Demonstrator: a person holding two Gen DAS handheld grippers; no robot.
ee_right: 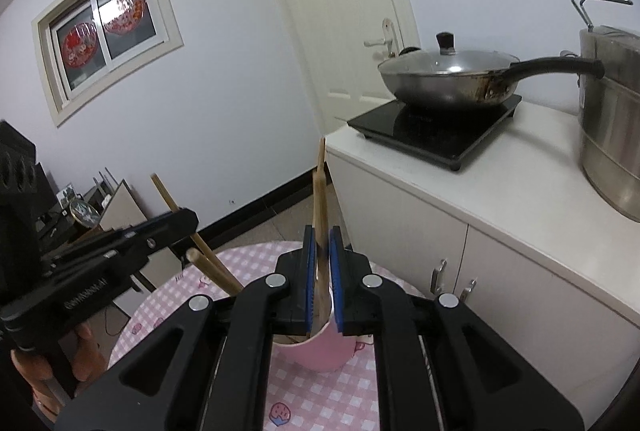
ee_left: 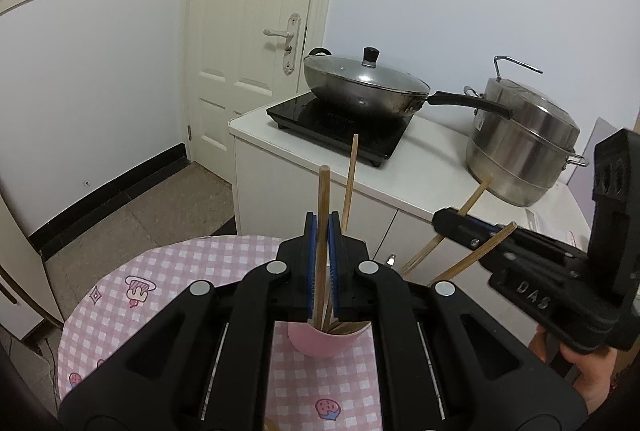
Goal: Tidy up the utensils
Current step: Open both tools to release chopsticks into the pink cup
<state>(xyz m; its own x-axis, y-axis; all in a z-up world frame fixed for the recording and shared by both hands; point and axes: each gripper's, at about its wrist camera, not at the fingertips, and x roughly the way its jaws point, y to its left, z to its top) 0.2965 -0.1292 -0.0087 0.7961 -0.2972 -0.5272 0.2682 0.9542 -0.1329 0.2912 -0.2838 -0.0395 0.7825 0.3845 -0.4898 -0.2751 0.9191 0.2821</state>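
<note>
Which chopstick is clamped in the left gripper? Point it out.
The upright chopstick between the left gripper's blue pads, its lower end in the pink cup; the others lean free or sit in the right gripper.

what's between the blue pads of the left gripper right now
A single wooden chopstick is clamped between the left gripper's blue pads, its lower end reaching into the pink cup. The left wrist view shows this.
</note>
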